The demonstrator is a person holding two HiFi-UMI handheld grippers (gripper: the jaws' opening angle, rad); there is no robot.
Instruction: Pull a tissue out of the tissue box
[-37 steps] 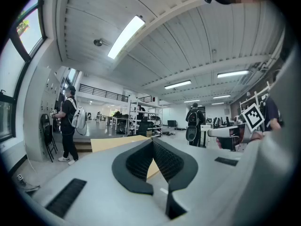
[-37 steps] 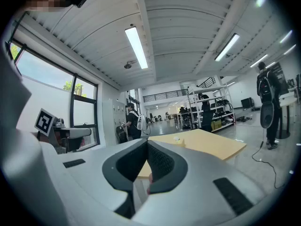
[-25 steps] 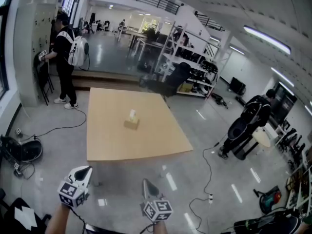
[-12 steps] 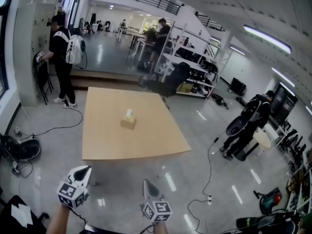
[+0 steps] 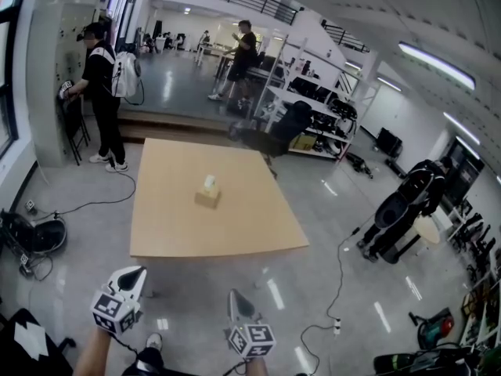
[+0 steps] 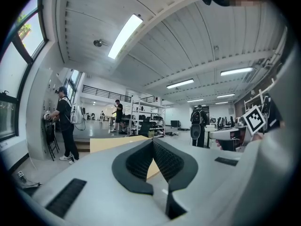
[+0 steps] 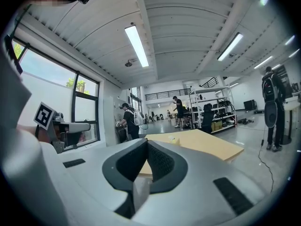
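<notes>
Head view is showing the left hand-held gripper (image 5: pixel 135 276) and the right hand-held gripper (image 5: pixel 239 302) hanging low at the bottom edge, over the glossy grey floor (image 5: pixel 344 210) and well short of the wooden counter (image 5: pixel 180 225). Left gripper view is showing the left hand-held gripper (image 6: pixel 153 147) with its ribbed black pads (image 6: pixel 136 161) meeting at the tips, clenched with nothing between them. Right gripper view is showing the right hand-held gripper (image 7: pixel 147 147) likewise clenched on nothing, its pads pressing together, and the near corner of the counter (image 7: pixel 211 147) is lying beyond them. The tissue box (image 5: pixel 209 197) is sitting alone near the middle of the counter, well apart from both grippers; it is a small tan box, and a pale tissue (image 5: pixel 210 182) is standing up out of its top. In the right gripper view the tissue box (image 7: pixel 175 139) is appearing only as a small pale shape on the counter. A person with a white backpack (image 5: pixel 102 84) is standing at the far left, beyond the counter.
</notes>
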